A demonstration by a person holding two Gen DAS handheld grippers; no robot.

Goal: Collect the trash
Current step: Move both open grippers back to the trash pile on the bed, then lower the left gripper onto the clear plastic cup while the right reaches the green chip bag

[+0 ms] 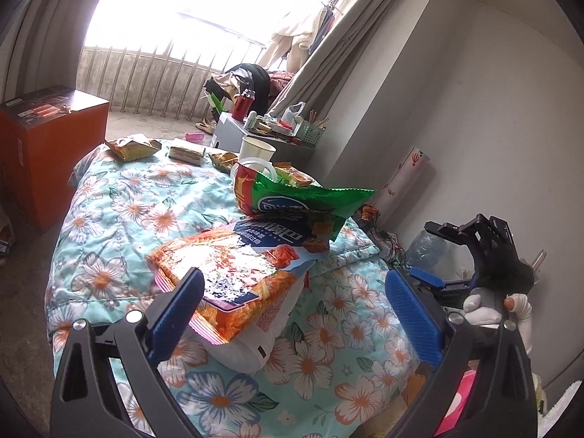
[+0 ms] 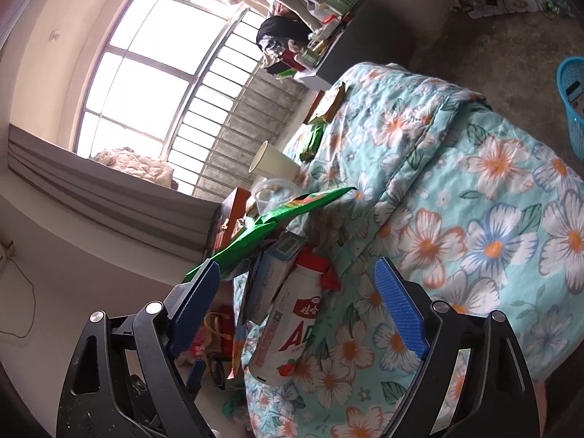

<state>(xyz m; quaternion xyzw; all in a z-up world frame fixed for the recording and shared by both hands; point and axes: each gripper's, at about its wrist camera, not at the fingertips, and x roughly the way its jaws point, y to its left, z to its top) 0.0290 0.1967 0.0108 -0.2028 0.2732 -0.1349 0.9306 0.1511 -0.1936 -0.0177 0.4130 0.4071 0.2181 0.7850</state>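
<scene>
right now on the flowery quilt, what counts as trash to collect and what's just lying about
Trash to collect:
- orange foil snack bag
- green foil snack bag
- white plastic drink bottle with red cap
- white paper cup

Just lying about:
- orange cardboard box
- green plastic desk basket
- blue plastic basket

Bottle (image 2: 288, 325) lies on bed (image 1: 120, 197) — snack bags (image 1: 233, 277) stacked on it; paper cup (image 1: 255, 149) behind bottle.
</scene>
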